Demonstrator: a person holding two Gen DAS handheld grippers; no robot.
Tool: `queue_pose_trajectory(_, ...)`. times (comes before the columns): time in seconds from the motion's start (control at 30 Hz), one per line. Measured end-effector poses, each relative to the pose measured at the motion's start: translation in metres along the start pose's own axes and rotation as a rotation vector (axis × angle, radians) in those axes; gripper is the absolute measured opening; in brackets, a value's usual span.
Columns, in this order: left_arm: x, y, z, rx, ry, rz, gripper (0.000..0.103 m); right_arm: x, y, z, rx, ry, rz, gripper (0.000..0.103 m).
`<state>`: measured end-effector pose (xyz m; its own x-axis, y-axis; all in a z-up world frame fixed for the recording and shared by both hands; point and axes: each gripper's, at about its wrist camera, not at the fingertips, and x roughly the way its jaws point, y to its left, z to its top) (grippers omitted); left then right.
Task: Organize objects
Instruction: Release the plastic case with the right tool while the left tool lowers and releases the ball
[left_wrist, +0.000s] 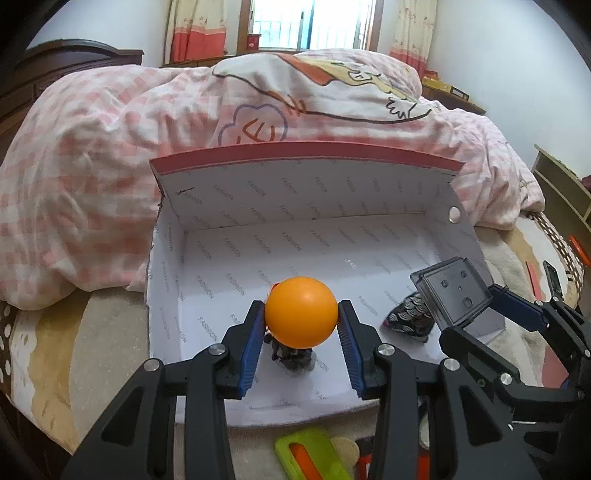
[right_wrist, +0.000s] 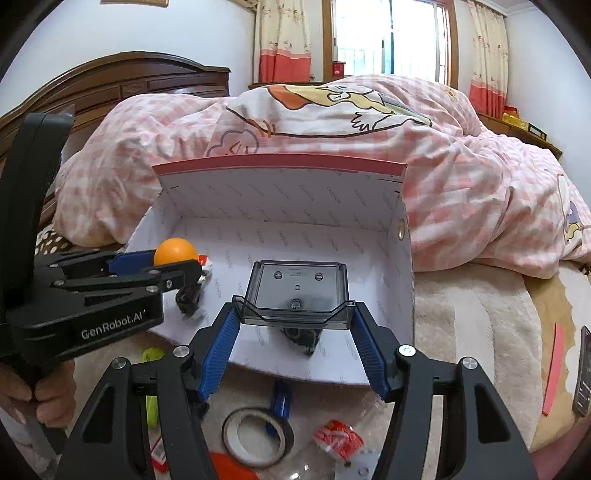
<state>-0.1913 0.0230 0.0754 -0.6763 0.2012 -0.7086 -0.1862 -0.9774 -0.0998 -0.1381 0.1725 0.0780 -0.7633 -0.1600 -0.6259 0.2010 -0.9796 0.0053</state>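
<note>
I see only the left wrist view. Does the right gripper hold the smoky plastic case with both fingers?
Observer: Yes. The right gripper has both blue-padded fingers against the sides of the smoky transparent plastic case, over the white cardboard box.
Operator: What lies in front of the box, below that gripper?
Observer: A black roll of tape on the cream blanket.
Operator: Anything else there?
Observer: A red-and-white packet, right of the roll.

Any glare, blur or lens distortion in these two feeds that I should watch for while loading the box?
Left wrist view: the window is blown out white, the box rim bows under the fisheye, and the orange ball is sharp. Right wrist view: the window is overexposed too, corners are vignetted black, and the tape roll and red packet at the bottom edge look soft.
</note>
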Motion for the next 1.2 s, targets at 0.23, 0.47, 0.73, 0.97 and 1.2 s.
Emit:
queue_pose_trajectory(0.23,0.013,0.0,0.001,0.02,-0.018,0.038,0.039,0.019,0.004,0.001,0.004,-0.002,-0.03,0.063)
queue_pose_trajectory(0.47,0.035,0.007,-0.002,-0.037,0.052,0.015,0.045,0.03,0.006,-0.005,-0.017,0.013,-0.022,0.063)
queue_pose_trajectory(0.73,0.037,0.017,-0.004,-0.1,0.072,-0.01,0.046,0.032,0.013,-0.012,-0.046,0.005,-0.029,0.064)
queue_pose_trajectory(0.97,0.016,0.005,-0.003,-0.04,0.022,-0.006,0.052,0.015,0.007,-0.008,0.002,-0.062,-0.009,0.072)
queue_pose_trajectory(1.2,-0.002,0.0,-0.003,-0.006,-0.012,0.013,0.056,-0.001,0.008,-0.008,0.013,-0.071,0.007,0.072)
